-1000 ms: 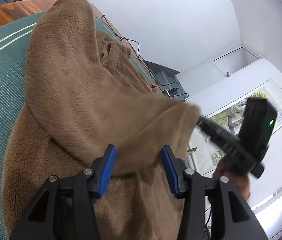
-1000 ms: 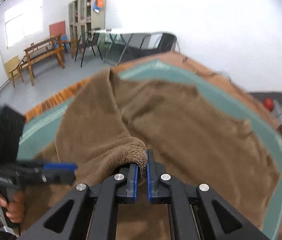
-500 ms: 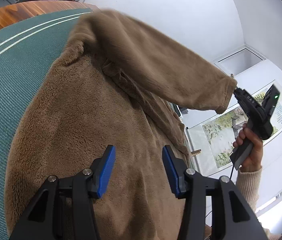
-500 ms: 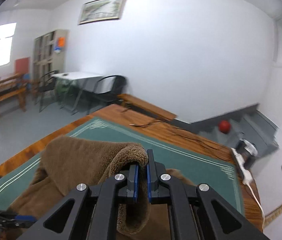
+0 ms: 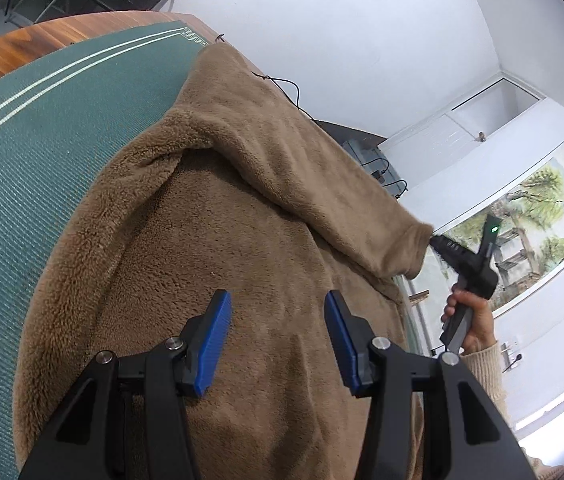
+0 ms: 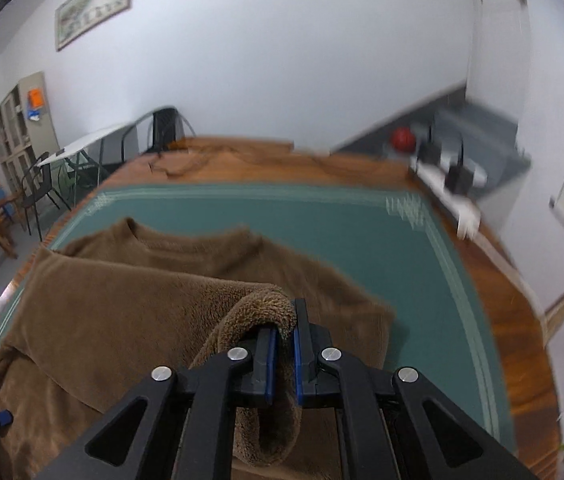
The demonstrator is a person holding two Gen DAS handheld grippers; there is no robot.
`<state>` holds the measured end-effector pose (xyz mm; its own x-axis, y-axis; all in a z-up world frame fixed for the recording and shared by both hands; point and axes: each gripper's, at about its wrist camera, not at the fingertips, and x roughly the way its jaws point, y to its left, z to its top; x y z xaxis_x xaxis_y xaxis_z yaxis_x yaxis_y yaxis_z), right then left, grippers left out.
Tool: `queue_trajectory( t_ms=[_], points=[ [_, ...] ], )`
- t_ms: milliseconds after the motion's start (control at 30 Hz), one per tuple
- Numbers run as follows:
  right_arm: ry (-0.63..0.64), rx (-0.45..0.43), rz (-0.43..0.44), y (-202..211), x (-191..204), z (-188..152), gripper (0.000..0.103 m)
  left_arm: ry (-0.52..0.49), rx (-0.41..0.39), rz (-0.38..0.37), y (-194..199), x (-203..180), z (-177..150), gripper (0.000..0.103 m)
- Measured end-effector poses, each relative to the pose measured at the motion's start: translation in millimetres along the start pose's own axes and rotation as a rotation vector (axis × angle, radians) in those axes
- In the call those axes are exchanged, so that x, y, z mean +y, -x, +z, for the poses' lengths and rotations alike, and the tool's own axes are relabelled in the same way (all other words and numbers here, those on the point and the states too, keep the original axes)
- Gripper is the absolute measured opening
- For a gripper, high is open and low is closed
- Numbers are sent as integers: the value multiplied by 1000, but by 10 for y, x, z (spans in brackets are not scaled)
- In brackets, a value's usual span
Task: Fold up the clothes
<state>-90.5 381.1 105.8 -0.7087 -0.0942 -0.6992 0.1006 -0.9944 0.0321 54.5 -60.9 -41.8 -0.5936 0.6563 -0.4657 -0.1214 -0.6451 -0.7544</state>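
Note:
A brown fleece sweater (image 5: pixel 209 264) lies on a green mat (image 5: pixel 41 140) on a wooden table. My left gripper (image 5: pixel 277 328) is open and empty, hovering just above the sweater's body. My right gripper (image 6: pixel 284 332) is shut on the cuff of the sweater's sleeve (image 6: pixel 269 304). In the left wrist view the sleeve (image 5: pixel 302 176) stretches across the sweater's body to the right gripper (image 5: pixel 438 244) at the right. In the right wrist view the sweater (image 6: pixel 121 296) spreads below, its neckline at the far side.
The green mat (image 6: pixel 322 224) covers most of the wooden table (image 6: pixel 502 312). Cables and a white power strip (image 6: pixel 450 196) lie along the far table edge. Chairs (image 6: pixel 41 184) and a cabinet stand on the left of the room.
My right gripper has carried the sleeve cuff over and across the sweater's body, lower toward the table. My left gripper stayed open above the sweater.

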Motion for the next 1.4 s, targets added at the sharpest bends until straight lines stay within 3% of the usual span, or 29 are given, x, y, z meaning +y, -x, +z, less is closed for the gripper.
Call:
queue_trajectory(
  t_ms=[67,133,200,233,400,500,700,867,933,1067,1267,1400],
  points=[
    [-20,66,18,-151,-127,-81,12,0,-2,5,-23,-16,-2,53],
    [-13,102,1,-250,-204,-172,31,-1,0,18,-37,-30,7,53],
    [-15,95,-35,-258,-280,-257,80,-6,10,46,-61,-79,19,53],
    [-25,79,-50,-231,-330,-295,82,-9,15,60,-73,-103,26,53],
    [-86,27,31,-23,-549,-447,82,-20,40,130,-134,-224,58,54],
    [-43,7,79,80,-497,-510,82,-60,45,177,-110,-429,124,62],
    [-18,3,140,60,-371,-556,82,-186,-29,220,103,-852,333,79],
    [-29,22,184,-82,-301,-583,82,-193,-78,253,113,-936,642,80],
    [-26,30,193,-141,-259,-597,82,-207,-73,293,-51,-910,766,80],
    [1,49,164,-261,-165,-597,82,-244,-56,386,-448,-845,1016,80],
    [21,92,22,-414,-240,-694,82,-249,11,571,-1057,-457,1224,80],
    [4,91,39,-370,-337,-785,82,-329,23,614,-1171,-353,1177,80]
  ],
)
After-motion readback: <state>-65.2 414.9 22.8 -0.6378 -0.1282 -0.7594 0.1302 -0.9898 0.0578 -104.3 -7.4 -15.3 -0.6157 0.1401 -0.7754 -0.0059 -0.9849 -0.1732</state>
